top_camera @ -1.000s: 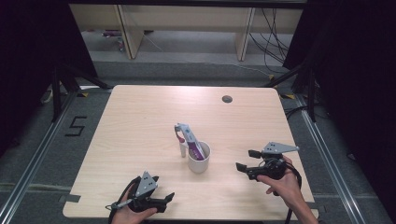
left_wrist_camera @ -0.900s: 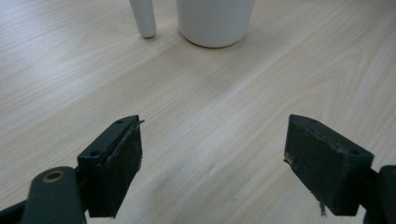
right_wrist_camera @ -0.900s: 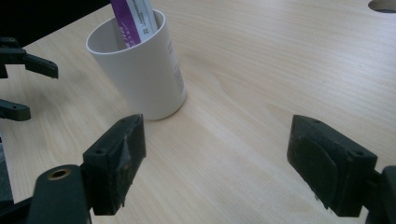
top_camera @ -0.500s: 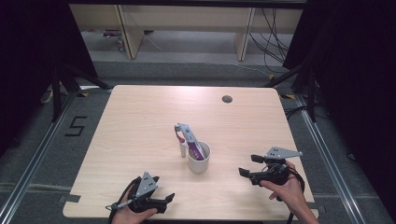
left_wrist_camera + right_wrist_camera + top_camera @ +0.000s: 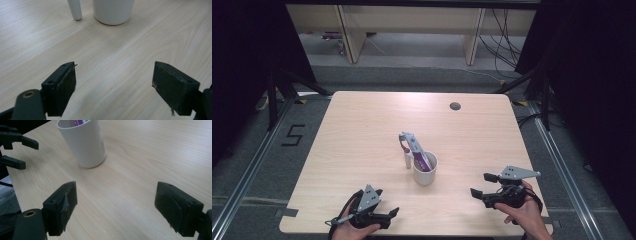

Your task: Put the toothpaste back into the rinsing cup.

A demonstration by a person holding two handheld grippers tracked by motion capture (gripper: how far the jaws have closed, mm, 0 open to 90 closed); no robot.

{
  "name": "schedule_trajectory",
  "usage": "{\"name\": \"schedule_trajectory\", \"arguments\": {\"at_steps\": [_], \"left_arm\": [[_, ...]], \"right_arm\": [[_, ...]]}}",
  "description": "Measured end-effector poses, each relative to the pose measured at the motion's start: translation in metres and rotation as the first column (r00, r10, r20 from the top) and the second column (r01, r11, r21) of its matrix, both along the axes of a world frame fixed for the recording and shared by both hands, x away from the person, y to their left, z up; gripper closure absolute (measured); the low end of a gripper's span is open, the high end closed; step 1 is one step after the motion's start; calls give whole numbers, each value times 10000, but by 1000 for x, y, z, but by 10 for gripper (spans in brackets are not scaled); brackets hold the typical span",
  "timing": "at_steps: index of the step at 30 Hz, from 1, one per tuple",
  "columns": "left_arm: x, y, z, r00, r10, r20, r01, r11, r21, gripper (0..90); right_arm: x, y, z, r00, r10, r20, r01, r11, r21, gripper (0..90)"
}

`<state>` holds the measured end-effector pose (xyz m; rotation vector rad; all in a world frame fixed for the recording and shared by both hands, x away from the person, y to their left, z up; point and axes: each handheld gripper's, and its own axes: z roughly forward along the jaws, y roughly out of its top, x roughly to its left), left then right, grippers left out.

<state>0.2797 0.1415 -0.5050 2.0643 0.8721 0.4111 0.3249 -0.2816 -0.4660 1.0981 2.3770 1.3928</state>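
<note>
High view: left gripper (image 5: 384, 216) at near table (image 5: 362, 130) edge, jaws spread wide, nothing between them. Right gripper (image 5: 479, 187) also near edge, jaws apart, holding nothing. White cup (image 5: 425, 169) stands upright on table ahead of both, between them, well apart from each. Purple-and-grey tube (image 5: 416, 148) leans out of cup, tilted away. Small white piece (image 5: 408, 160) stands just beside cup, on its far-left side.
</note>
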Motion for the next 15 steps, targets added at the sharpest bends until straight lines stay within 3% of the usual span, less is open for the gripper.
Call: {"name": "schedule_trajectory", "arguments": {"at_steps": [1, 2, 3, 4, 5, 6, 7, 15], "left_arm": [[0, 0, 0, 10000, 5, -3, -5, 10000, -3, 188], [0, 0, 0, 10000, 6, -1, -6, 10000, -7, 188], [0, 0, 0, 10000, 7, -2, -7, 10000, -6, 188], [0, 0, 0, 10000, 2, -1, -2, 10000, 1, 188], [0, 0, 0, 10000, 6, 0, -6, 10000, 3, 188], [0, 0, 0, 10000, 0, 11, 0, 10000, 8, 188], [0, 0, 0, 10000, -5, 8, 5, 10000, 8, 188], [0, 0, 0, 10000, -7, 26, 7, 10000, -4, 188]], "right_arm": [[-2, 0, 0, 9997, -75, -241, 76, 10000, 36, 186], [-2, -1, -1, 9999, -43, 163, 45, 9999, -119, 179], [-4, 0, -2, 9998, -86, -183, 86, 10000, -7, 172], [-3, -1, -3, 10000, -20, -64, 19, 10000, -92, 165], [-6, -1, -3, 9997, -79, -239, 76, 9999, -134, 165], [-6, -2, -3, 10000, -45, 26, 45, 9995, -309, 165], [-7, -1, -4, 9999, -44, -160, 42, 9999, -155, 165], [-14, -5, -7, 9999, -114, -105, 110, 9993, -370, 165]]}}
